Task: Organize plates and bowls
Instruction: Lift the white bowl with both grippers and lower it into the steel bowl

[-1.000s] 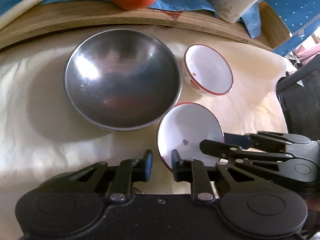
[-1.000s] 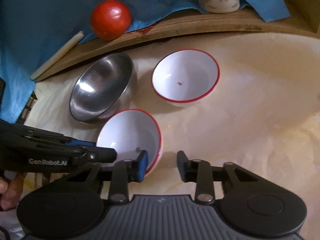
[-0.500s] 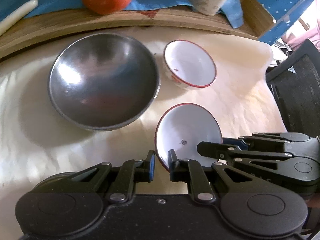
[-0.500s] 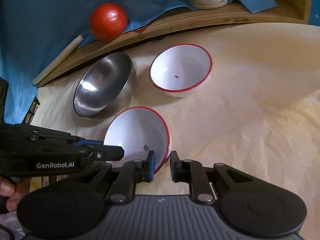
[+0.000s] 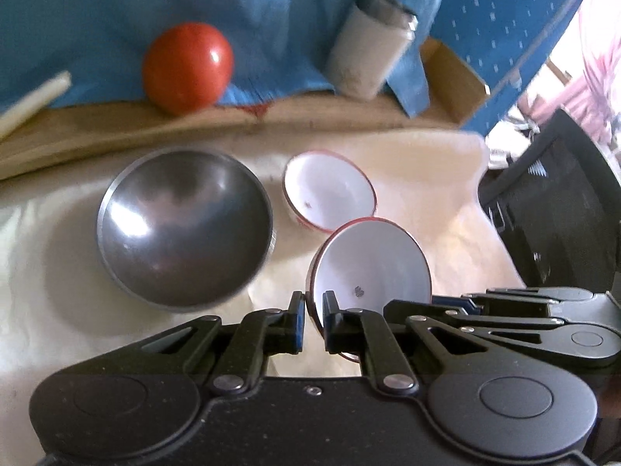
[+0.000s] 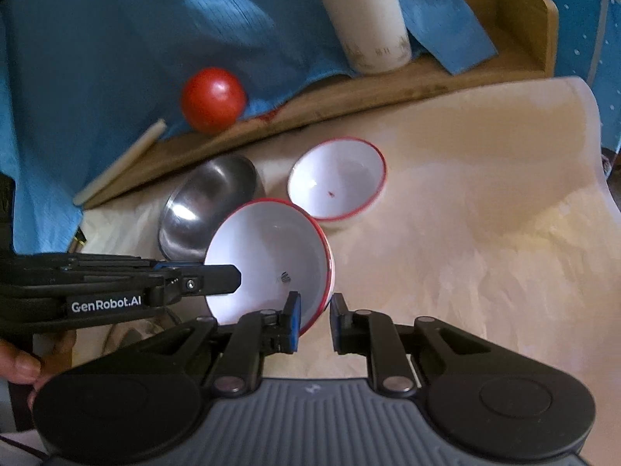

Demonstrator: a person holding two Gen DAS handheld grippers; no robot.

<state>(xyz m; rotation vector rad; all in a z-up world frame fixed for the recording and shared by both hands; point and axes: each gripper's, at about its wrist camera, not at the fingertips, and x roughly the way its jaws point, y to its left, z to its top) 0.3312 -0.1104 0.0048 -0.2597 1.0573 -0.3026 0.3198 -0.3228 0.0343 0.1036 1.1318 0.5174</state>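
Observation:
A white bowl with a red rim (image 5: 372, 260) is held tilted above the cream cloth by both grippers. My left gripper (image 5: 312, 320) is shut on its near rim. My right gripper (image 6: 314, 322) is shut on the rim of the same bowl (image 6: 268, 260); its arm reaches in from the right in the left wrist view. A second red-rimmed white bowl (image 5: 330, 190) (image 6: 335, 176) stands on the cloth behind it. A steel bowl (image 5: 182, 225) (image 6: 207, 206) sits to the left.
A red tomato (image 5: 188, 66) (image 6: 213, 99), a white canister (image 5: 368, 58) (image 6: 366, 19) and a pale stick (image 6: 120, 163) lie on a wooden tray with blue cloth at the back. A black chair (image 5: 551, 209) stands at the right.
Both grippers closed on the near white bowl's rim and lifted it off the cloth, tilting it. The other two bowls stayed put.

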